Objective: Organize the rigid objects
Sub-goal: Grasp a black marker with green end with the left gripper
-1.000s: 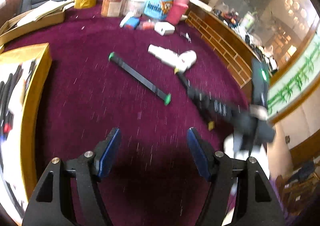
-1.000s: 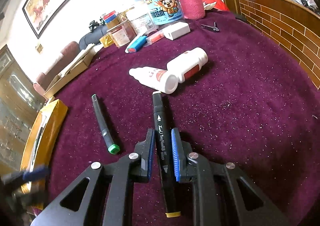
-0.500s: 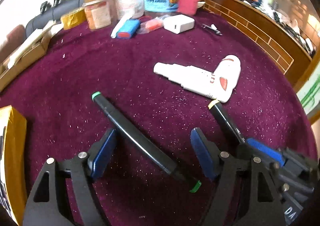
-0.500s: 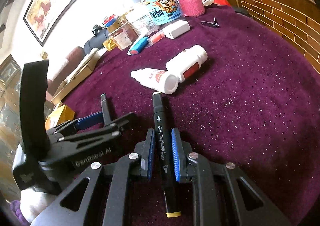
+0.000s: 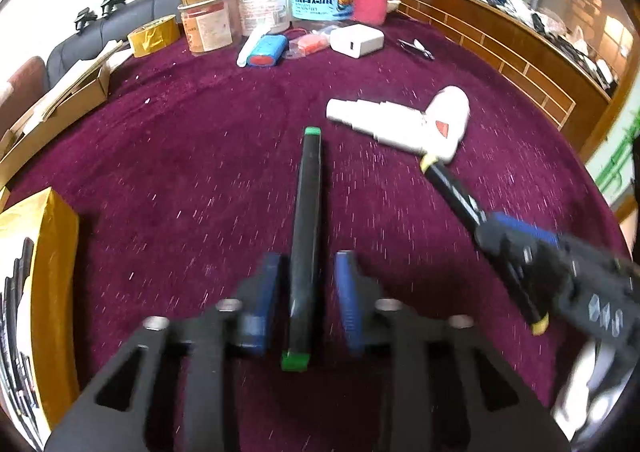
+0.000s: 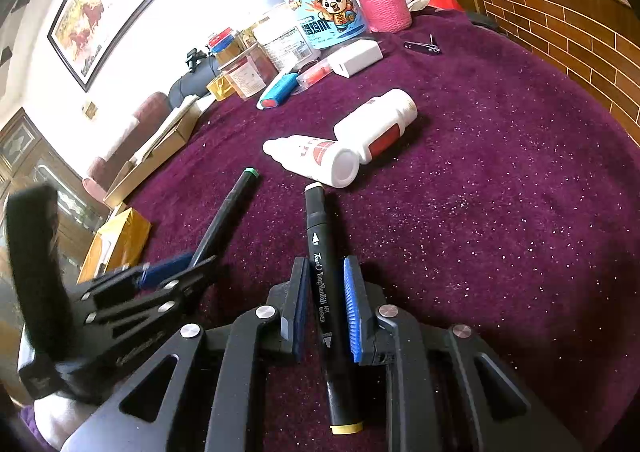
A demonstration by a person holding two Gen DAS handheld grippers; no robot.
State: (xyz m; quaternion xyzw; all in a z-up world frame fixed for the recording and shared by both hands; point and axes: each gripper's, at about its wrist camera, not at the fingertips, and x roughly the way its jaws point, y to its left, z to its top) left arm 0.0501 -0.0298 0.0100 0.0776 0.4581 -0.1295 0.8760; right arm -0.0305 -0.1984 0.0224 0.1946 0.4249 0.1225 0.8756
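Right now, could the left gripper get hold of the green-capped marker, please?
Probably yes: the green-capped marker already lies between the left gripper fingers, which are closing, with nothing in between.

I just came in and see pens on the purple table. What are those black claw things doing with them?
A person is tidying up with a gripper in each hand. The right gripper is clamped on a black marker with yellow end caps. The left gripper is closing around a black marker with green end caps, which lies between its blue pads; they don't seem to squeeze it yet. Two white plastic bottles lie on the dark purple tablecloth just beyond.
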